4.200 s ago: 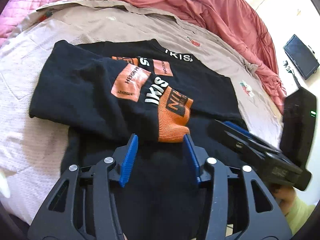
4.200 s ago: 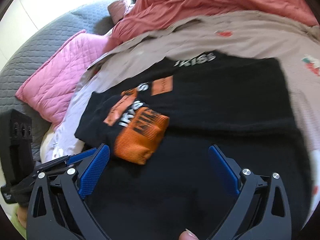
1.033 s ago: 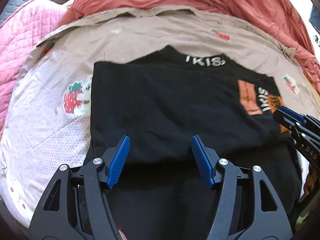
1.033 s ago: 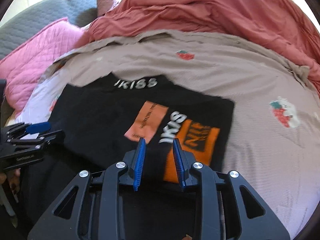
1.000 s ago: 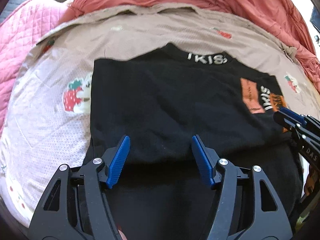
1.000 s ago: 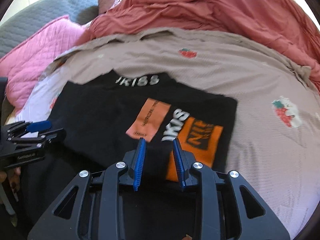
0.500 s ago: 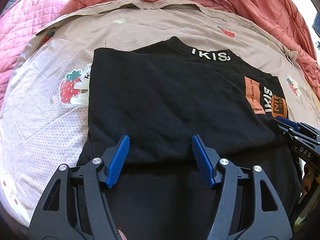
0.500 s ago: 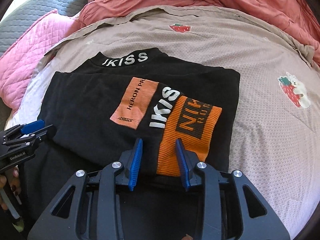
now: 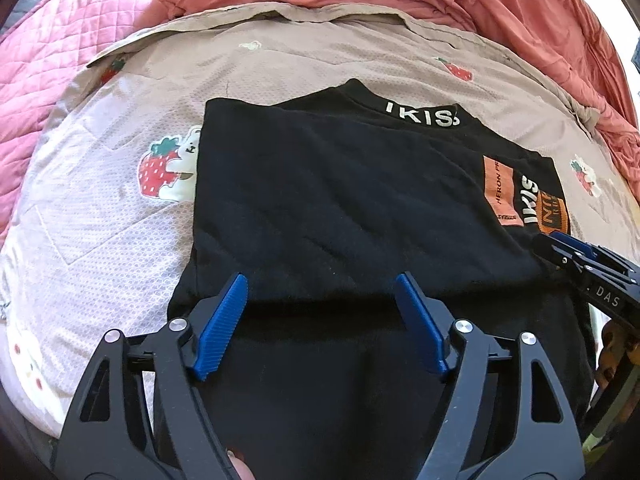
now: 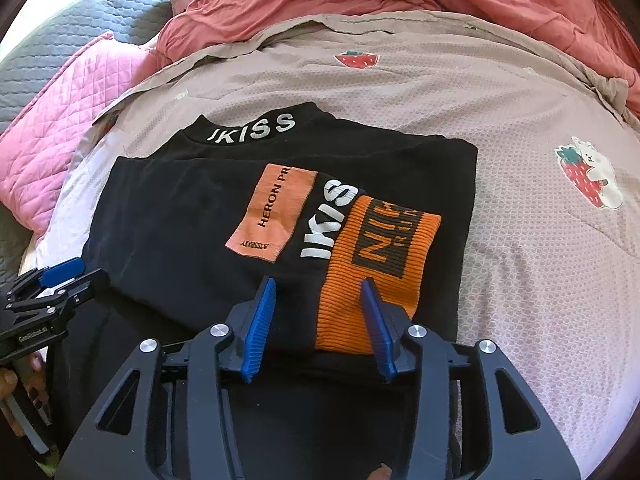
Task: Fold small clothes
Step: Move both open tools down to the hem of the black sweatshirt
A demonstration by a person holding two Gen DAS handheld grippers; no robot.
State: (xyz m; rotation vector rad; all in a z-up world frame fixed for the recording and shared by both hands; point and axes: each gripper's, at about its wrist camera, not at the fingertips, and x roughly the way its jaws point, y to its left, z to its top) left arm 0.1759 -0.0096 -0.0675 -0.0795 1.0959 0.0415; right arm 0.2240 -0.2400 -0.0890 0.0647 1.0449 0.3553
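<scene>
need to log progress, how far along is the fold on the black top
Done: both sleeves lie folded across the black top, orange cuff on top. In hand: nothing; the right tool and left tool have just been opening, clear of the cloth. Left: folding the lower half up.

Sweater (image 9: 360,208) hem cut off below; far sleeve probably tucked under.
</scene>
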